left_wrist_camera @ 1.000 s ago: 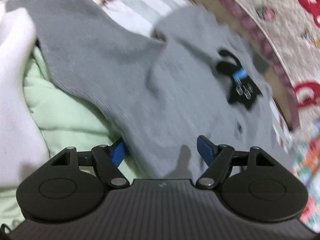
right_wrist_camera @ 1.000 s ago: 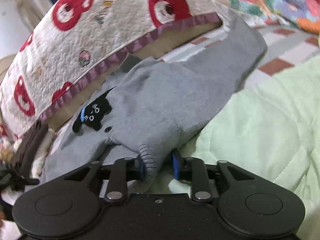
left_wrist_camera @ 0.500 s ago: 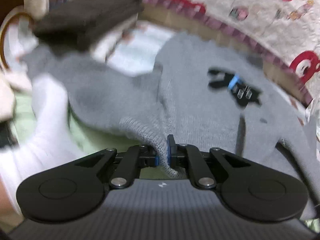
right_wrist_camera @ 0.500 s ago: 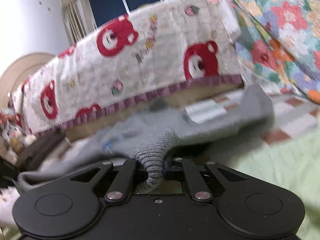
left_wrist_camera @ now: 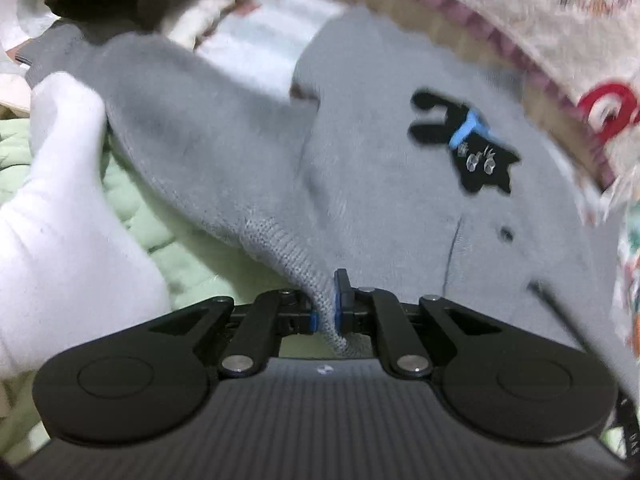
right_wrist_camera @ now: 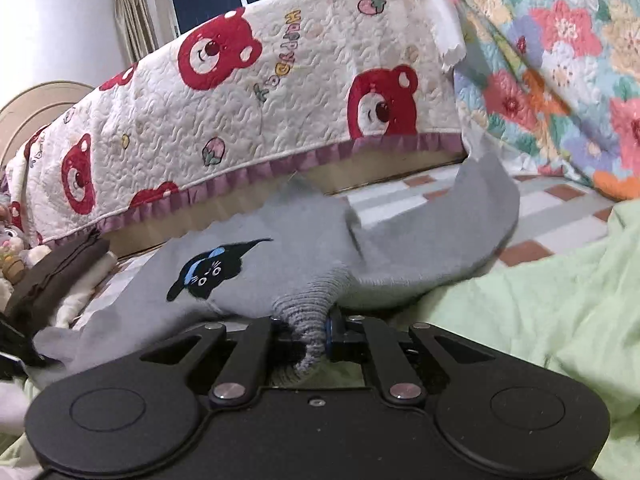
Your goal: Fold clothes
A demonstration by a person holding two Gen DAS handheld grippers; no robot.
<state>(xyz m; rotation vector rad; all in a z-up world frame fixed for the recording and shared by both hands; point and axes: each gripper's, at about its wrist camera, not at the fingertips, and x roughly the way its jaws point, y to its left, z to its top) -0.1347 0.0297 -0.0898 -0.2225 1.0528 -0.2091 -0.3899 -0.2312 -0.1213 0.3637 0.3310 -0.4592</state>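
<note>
Both claws are clamped on the ribbed hem of the grey sweater: the left claw (left_wrist_camera: pixel 326 312) and the right claw (right_wrist_camera: pixel 316 336) each pinch a bunch of knit. The sweater (right_wrist_camera: pixel 288 248) lies spread on the bed beside a green quilt (right_wrist_camera: pixel 540 300), cat patch (left_wrist_camera: pixel 468 148) facing up. The step looks like lifting the hem to fold it toward the collar; next both claws should carry it evenly. The bear blanket (right_wrist_camera: pixel 240 92) bears lettering, not clearly legible.
</note>
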